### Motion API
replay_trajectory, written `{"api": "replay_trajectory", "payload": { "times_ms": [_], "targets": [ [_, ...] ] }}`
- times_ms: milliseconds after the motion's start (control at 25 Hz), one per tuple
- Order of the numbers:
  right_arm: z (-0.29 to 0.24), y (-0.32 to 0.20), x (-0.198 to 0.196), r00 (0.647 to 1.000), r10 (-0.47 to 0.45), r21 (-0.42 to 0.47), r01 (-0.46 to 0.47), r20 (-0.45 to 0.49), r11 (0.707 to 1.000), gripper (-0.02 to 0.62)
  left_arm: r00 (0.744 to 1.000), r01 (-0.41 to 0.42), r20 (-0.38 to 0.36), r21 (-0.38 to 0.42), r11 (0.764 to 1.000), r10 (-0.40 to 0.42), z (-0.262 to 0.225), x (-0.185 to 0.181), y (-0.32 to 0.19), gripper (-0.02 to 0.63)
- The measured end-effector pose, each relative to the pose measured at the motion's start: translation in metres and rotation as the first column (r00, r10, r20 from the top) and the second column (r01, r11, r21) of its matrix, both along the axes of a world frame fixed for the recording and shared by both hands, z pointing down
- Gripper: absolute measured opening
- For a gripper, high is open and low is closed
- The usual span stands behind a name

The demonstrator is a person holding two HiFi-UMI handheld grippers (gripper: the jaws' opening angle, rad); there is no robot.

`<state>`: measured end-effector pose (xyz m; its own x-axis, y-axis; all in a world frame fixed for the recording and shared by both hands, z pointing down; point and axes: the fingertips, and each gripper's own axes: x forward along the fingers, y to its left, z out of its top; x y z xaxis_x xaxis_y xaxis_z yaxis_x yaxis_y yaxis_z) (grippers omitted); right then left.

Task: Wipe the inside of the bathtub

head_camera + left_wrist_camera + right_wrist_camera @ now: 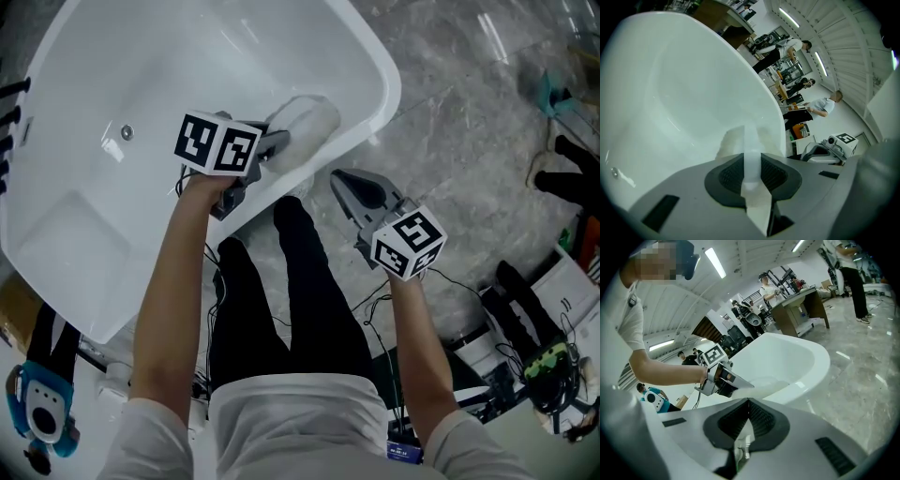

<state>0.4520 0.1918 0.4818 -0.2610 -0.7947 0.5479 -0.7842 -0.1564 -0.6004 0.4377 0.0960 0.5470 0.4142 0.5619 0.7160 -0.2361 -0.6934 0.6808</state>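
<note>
The left gripper (275, 142) is clenched on a pale, bunched white cloth (307, 119), pressed just ahead of it against the glossy white tub's (187, 66) inner wall, below the rim. The right gripper (345, 185) is clenched empty, to the left gripper's right, outside the tub.

White cloth (304, 118) between the left gripper's (279, 141) grey jaws, glossy white bathtub (84, 234) beyond them — black-and-white square-patterned cube (217, 144) behind; grey veined floor (469, 122).

Jaws of left gripper (278, 141), clamped on cloth (307, 119), meet bathtub (384, 75) wall just ahead; open basin to their left; ahead of right gripper (748, 401), jaws closed, stand bathtub and left gripper; open floor (867, 376) to their right.
</note>
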Motion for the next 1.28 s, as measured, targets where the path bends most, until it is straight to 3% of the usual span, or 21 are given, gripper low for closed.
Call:
{"api": "replay_trajectory", "payload": {
  "times_ms": [360, 640, 800, 1080, 1280],
  "targets": [
    [-0.015, 0.001, 0.031, 0.998, 0.046, 0.077, -0.043, -0.035, 0.996, 0.02, 0.991, 0.017, -0.134, -0.049, 0.999, -0.024, 0.001, 0.053, 0.013, 0.09],
    [-0.019, -0.015, 0.026, 0.996, 0.079, 0.111, -0.073, -0.052, 0.991, 0.02, 0.986, 0.074, -0.139, -0.141, 0.987, -0.094, 0.03, 0.036, 0.006, 0.089],
    [-0.032, -0.024, 0.024, 0.996, 0.076, 0.122, -0.07, -0.052, 0.99, 0.02, 0.989, 0.085, -0.107, -0.131, 0.988, -0.099, 0.033, 0.032, 0.0, 0.089],
    [-0.054, -0.038, 0.01, 0.997, 0.06, 0.144, -0.051, -0.056, 0.988, 0.02, 0.989, 0.146, 0.011, -0.093, 0.985, -0.146, 0.046, 0.015, -0.008, 0.089],
    [-0.018, -0.062, 0.033, 0.996, 0.012, 0.105, -0.003, -0.086, 0.994, 0.02, 0.982, 0.164, 0.106, -0.088, 0.983, -0.155, 0.103, 0.03, -0.019, 0.089]
  ]
}}
